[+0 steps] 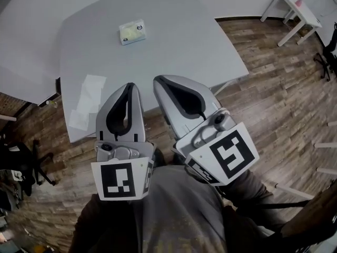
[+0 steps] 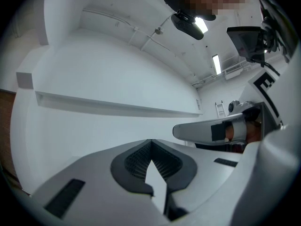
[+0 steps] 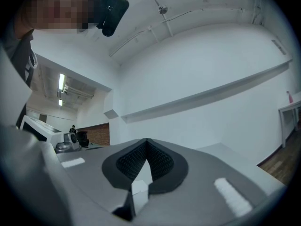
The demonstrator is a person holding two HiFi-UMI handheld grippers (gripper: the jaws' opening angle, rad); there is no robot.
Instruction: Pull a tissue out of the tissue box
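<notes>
The tissue box (image 1: 131,31), pale green and white, stands on the far part of the grey table (image 1: 174,41). Two loose white tissues (image 1: 87,101) lie flat near the table's left front corner. Both grippers are held close to the person's body, over the table's near edge and well short of the box. My left gripper (image 1: 131,85) is shut with nothing in it, its pads meeting at the tip (image 2: 150,141). My right gripper (image 1: 158,79) is beside it, also shut and empty (image 3: 146,140). The two gripper views look level at white walls and show no box.
Wooden floor surrounds the table. A small white table (image 1: 295,7) stands at the far right, a dark chair (image 1: 21,162) at the left and a black stand (image 1: 329,54) at the right edge. The right gripper's body (image 2: 211,131) shows in the left gripper view.
</notes>
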